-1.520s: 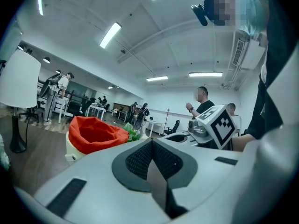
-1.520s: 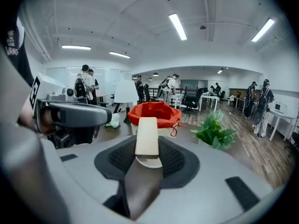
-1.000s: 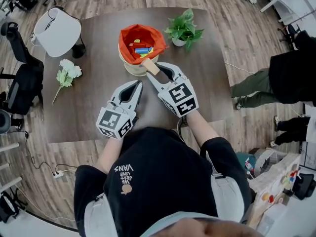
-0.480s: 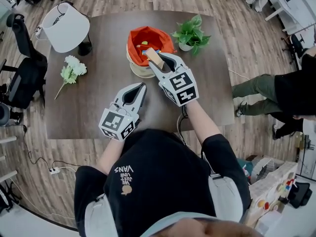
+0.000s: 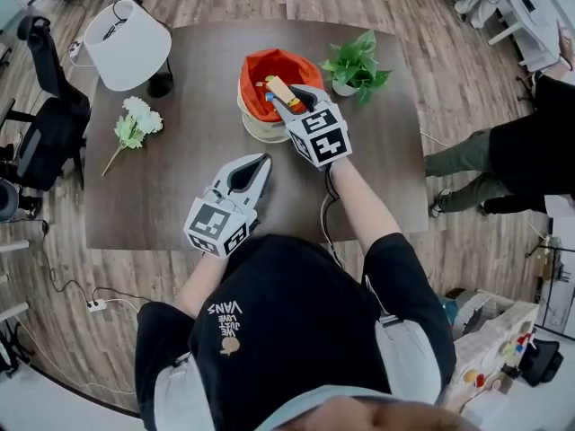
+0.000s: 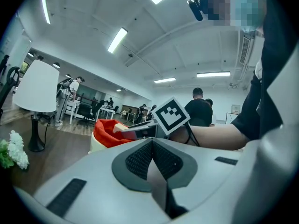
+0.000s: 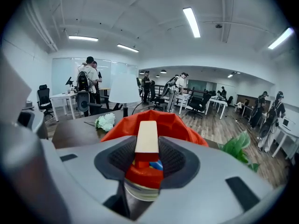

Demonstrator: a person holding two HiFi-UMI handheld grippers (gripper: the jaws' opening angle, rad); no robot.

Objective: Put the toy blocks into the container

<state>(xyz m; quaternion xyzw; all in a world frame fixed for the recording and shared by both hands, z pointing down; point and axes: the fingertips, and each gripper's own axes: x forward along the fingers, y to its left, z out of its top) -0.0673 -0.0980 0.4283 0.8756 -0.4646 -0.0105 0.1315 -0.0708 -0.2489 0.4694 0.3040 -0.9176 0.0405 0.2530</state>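
Note:
An orange-lined round container (image 5: 269, 68) stands on the dark table (image 5: 180, 196) and holds several coloured blocks (image 5: 263, 86). My right gripper (image 5: 286, 96) is shut on a pale wooden block (image 5: 280, 92), held over the container's near rim. In the right gripper view the wooden block (image 7: 146, 137) sits upright between the pads, with the orange container (image 7: 154, 120) directly behind and below it. My left gripper (image 5: 248, 174) rests lower on the table, shut and empty. In the left gripper view its pads meet, and the container (image 6: 106, 133) shows beyond them.
A small potted plant (image 5: 352, 61) stands right of the container. A white lamp (image 5: 128, 43) is at the table's far left, with a white flower sprig (image 5: 132, 124) below it. A person's legs (image 5: 485, 164) are beside the table's right edge, and an office chair (image 5: 40, 124) is at left.
My right gripper has carried the wooden block forward, from the container's near side to over its rim. The left gripper has stayed put.

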